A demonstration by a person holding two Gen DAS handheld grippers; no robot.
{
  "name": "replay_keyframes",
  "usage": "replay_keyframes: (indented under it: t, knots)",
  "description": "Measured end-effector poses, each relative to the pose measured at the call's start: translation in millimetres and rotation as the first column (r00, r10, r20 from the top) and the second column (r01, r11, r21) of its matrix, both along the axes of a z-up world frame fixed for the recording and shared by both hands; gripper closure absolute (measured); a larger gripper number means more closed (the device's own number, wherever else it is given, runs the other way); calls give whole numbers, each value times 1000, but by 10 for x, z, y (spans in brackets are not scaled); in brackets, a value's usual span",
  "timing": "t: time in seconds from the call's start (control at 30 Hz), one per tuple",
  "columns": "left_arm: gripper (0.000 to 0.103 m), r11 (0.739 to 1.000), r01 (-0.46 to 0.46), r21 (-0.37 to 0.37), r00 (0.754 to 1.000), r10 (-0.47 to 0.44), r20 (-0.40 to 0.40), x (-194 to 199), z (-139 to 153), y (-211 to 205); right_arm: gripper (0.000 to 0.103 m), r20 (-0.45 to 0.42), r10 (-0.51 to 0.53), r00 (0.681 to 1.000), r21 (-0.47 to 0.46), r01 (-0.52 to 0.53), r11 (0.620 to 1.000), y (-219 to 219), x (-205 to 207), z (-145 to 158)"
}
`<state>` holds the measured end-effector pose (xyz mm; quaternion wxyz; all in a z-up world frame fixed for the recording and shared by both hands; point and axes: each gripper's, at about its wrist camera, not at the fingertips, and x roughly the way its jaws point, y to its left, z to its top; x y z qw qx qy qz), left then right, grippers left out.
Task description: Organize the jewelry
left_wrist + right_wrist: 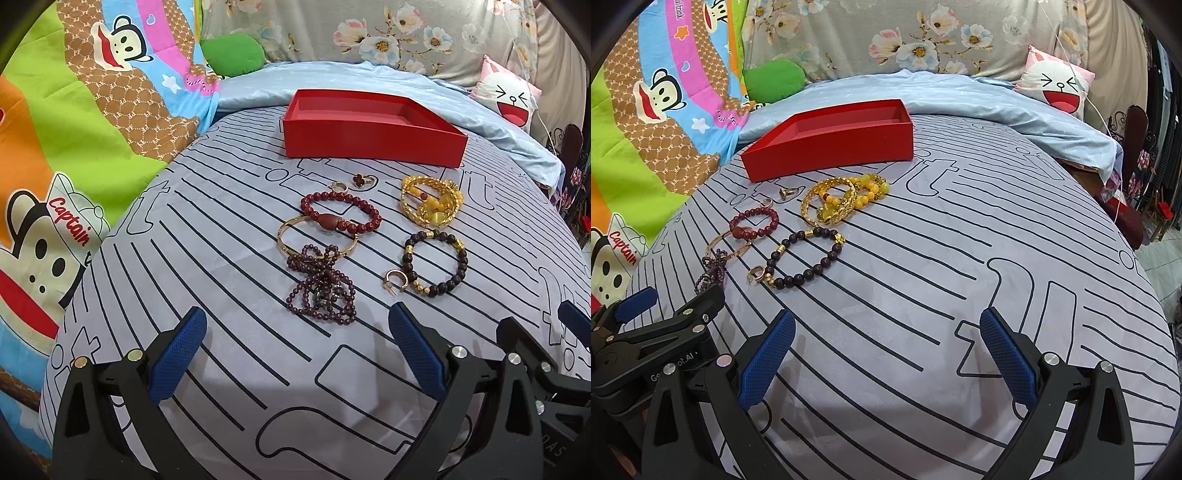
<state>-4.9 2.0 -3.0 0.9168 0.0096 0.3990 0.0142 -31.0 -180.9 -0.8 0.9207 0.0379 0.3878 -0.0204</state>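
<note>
An open red box [373,144] [831,151] sits empty at the back of the striped bed cover. In front of it lie a red bead bracelet [328,221] [738,232], a gold bangle [284,229], a purple bead necklace [325,284] [714,273], a dark bead bracelet [461,258] [827,260], a gold hoop earring [402,280], a heap of yellow and gold bracelets [432,206] [834,199] and a red clover ring [359,180]. My left gripper [295,325] [676,295] hovers open just short of the necklace. My right gripper [886,328] [537,317] is open beside it, over bare cover.
A crumpled light blue sheet [332,77] lies behind the box. A cartoon monkey blanket [74,147] rises on the left, with a green cushion [232,55] and a rabbit pillow [1056,85] at the back. The bed's right edge [1137,258] drops to the floor.
</note>
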Motion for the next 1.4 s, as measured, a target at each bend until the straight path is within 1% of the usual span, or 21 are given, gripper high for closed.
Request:
replay_keyframes:
  t: [0.7, 1.13, 1.27, 1.4]
  knots:
    - [9, 1000, -1, -2, 1000, 1, -7, 3, -5, -3, 6, -6, -4, 1000, -3, 4, 1000, 6, 17, -22]
    - [8, 998, 7, -57, 1000, -7, -2, -16, 2, 51, 6, -24, -8, 1000, -6, 8, 1000, 24, 44, -36]
    - [8, 997, -1, -72, 1000, 0, -6, -4, 9, 91, 6, -26, -3, 1000, -17, 3, 1000, 21, 72, -6]
    - [8, 996, -10, -93, 1000, 9, -11, 58, 47, 150, 6, -35, 2, 999, -7, -2, 1000, -1, 152, 36]
